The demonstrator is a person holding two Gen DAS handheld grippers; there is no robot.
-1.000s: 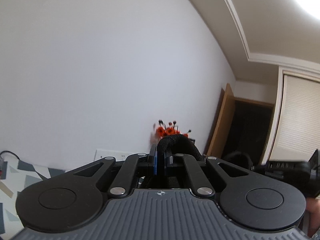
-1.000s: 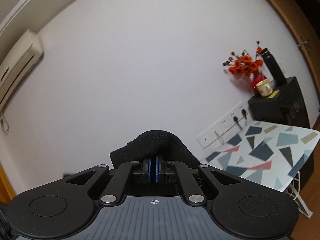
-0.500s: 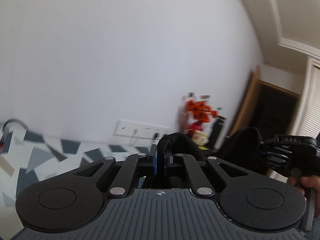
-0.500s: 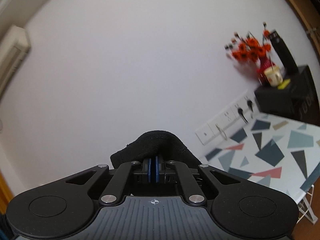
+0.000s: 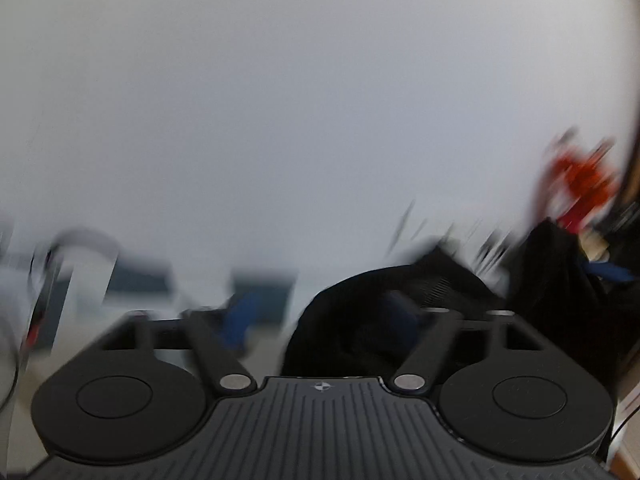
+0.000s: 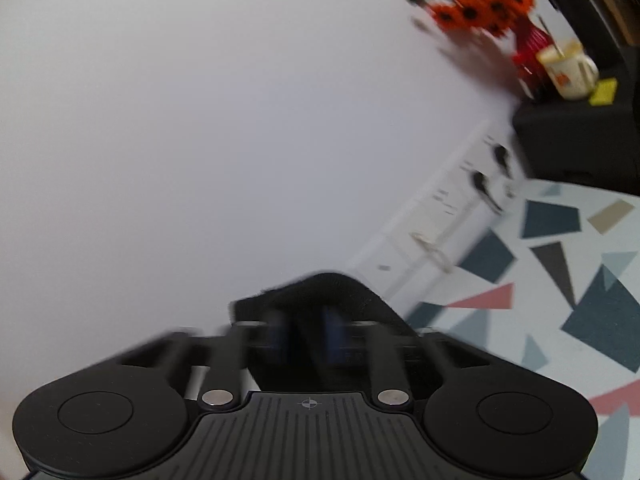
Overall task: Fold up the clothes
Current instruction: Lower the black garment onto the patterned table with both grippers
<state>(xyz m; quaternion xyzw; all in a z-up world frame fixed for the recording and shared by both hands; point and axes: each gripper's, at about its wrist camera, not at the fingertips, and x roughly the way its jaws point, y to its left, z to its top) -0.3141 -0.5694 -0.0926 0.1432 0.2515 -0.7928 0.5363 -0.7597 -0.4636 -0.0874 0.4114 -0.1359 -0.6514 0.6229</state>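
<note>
Jaws of the left gripper (image 5: 320, 312) stand wide with the black garment (image 5: 400, 304) draped against its right finger, while the right gripper (image 6: 306, 334) has narrowly parted jaws with black cloth between them, above the patterned desk (image 6: 560, 280), orange flowers (image 6: 480, 0) beyond.

The cloth (image 6: 320, 292) is a matt black knit with a fine ribbed weave. Both grippers (image 5: 320, 320) (image 6: 306, 336) are matt black plastic with shiny metal pins. The mug (image 6: 568, 70) looks glossy.
</note>
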